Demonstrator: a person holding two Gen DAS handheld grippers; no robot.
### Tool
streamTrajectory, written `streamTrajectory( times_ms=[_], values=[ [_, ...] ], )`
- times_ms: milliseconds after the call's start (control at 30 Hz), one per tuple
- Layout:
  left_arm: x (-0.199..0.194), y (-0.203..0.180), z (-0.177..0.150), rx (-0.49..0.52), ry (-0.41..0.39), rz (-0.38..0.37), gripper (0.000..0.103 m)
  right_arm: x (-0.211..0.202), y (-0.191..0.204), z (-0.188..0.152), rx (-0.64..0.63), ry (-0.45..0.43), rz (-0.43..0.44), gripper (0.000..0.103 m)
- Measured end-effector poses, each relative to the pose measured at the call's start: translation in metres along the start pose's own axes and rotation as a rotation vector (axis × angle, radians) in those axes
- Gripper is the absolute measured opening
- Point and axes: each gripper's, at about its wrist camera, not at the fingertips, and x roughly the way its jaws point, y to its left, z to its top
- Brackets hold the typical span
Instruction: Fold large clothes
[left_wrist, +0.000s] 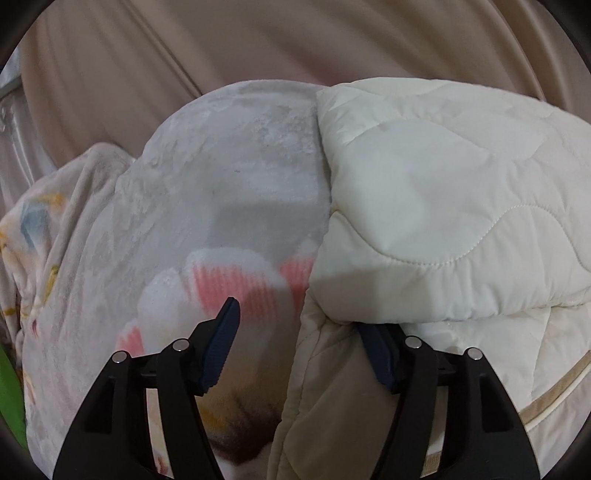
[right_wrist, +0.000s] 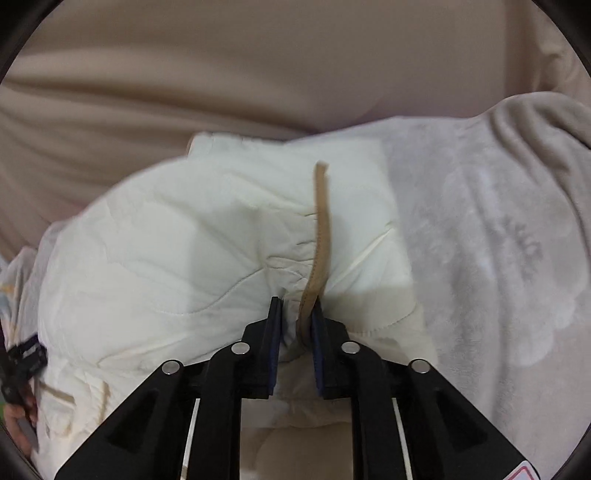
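A cream quilted comforter (left_wrist: 443, 192) lies folded over on the right in the left wrist view, on top of a grey fleece blanket (left_wrist: 229, 166) printed with pink and white flowers. My left gripper (left_wrist: 301, 321) stands open. Its left finger hovers over the flower print, and its right finger is tucked under the comforter's folded edge. In the right wrist view the comforter (right_wrist: 166, 240) fills the middle, with the grey blanket (right_wrist: 498, 240) to its right. My right gripper (right_wrist: 297, 310) is shut on the comforter's bunched edge at its tan trim (right_wrist: 321, 206).
A beige sheet (left_wrist: 147, 55) spreads behind both covers, also across the top of the right wrist view (right_wrist: 258, 74). A green strip (left_wrist: 9, 391) shows at the lower left edge. A dark object (right_wrist: 22, 354) and part of a hand (right_wrist: 14, 417) sit at the far left.
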Motion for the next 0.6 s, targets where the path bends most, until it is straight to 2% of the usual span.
streamTrajectory(
  times_ms=[67,167,267,333,367,433,500,567,600],
  values=[
    [-0.018,0.009,-0.007,-0.047,-0.007,-0.028,0.062,-0.035,0.013,0.004,-0.021,-0.099,-0.008,0.021],
    [-0.063,0.016,-0.016,-0.074,-0.102,-0.081,0.061,-0.069,0.048,0.004,-0.119,-0.166,0.069,0.021],
    [-0.106,0.005,-0.005,-0.043,-0.224,-0.127,0.063,-0.072,0.107,-0.005,-0.248,-0.107,0.243,0.021],
    [-0.120,-0.014,0.014,-0.014,-0.281,-0.150,0.073,-0.056,0.149,-0.011,-0.304,-0.048,0.333,0.021],
    [-0.120,-0.022,0.022,-0.014,-0.287,-0.155,0.074,-0.048,0.171,-0.020,-0.333,-0.019,0.367,0.021],
    [-0.101,-0.042,0.039,-0.012,-0.243,-0.178,0.074,-0.027,0.211,-0.040,-0.390,0.047,0.403,0.021],
    [-0.066,-0.060,0.049,-0.004,-0.154,-0.176,0.074,-0.009,0.233,-0.059,-0.459,0.096,0.374,0.018],
    [-0.024,-0.066,0.047,0.009,-0.066,-0.111,0.073,-0.002,0.230,-0.068,-0.527,0.089,0.307,0.009],
    [-0.011,-0.067,0.042,0.022,-0.049,-0.087,0.073,-0.001,0.214,-0.068,-0.538,0.083,0.281,0.009]
  ],
)
